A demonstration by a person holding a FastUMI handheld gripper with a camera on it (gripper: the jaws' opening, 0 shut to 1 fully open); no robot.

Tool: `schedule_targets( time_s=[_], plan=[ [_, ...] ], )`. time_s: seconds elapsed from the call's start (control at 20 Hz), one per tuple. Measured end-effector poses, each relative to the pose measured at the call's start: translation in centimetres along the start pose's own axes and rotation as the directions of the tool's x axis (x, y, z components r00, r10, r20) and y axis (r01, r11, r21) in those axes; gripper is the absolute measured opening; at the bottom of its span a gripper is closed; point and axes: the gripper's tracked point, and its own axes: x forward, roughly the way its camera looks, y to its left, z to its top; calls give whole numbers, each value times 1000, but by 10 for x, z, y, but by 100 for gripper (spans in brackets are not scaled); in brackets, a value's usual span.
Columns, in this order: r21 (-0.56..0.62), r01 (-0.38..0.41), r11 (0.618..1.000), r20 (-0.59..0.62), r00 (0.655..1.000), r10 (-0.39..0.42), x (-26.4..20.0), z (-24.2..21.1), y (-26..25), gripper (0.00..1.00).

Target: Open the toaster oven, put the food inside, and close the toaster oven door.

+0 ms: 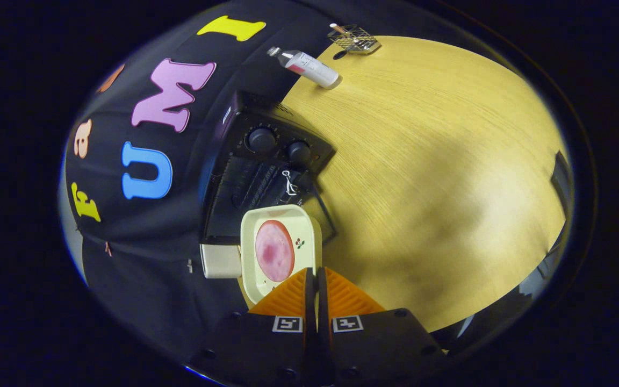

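Up close, the tool [312, 277] grips the rim of a cream plate [280, 252] carrying a ham slice [274, 250], fingers nearly together, before the open toaster oven [258, 172] on the tabletop [438, 188].

A pink ham slice [274, 250] lies on a cream tray [253, 231] before the black toaster oven [258, 161].

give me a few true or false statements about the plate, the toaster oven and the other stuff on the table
1. The gripper pinches the rim of the plate. True.
2. The plate holds a slice of toast. False: a round pink meat slice lies on it.
3. The toaster oven has two knobs. True.
4. The bottle stands upright. False: it lies on its side on the table.
5. A wire rack sits beyond the bottle. True.
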Motion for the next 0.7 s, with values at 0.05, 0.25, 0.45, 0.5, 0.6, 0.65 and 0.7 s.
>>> schedule_targets(
  time_s=[0.05, 0.25, 0.45, 0.5, 0.6, 0.65, 0.7],
  plan=[
    [24, 4, 1000, 25, 1000, -5, 10, -1, 8, 6],
    [142, 32, 989, 140, 989, -52, 48, 3, 37, 6],
    [271, 53, 961, 223, 968, -117, 81, 5, 63, 6],
    [306, 59, 950, 239, 961, -136, 89, 5, 68, 6],
    [363, 62, 930, 246, 956, -160, 106, 0, 77, 6],
    [388, 61, 920, 246, 955, -167, 114, -3, 81, 6],
    [414, 56, 908, 256, 951, -175, 120, -3, 85, 6]
  ],
)
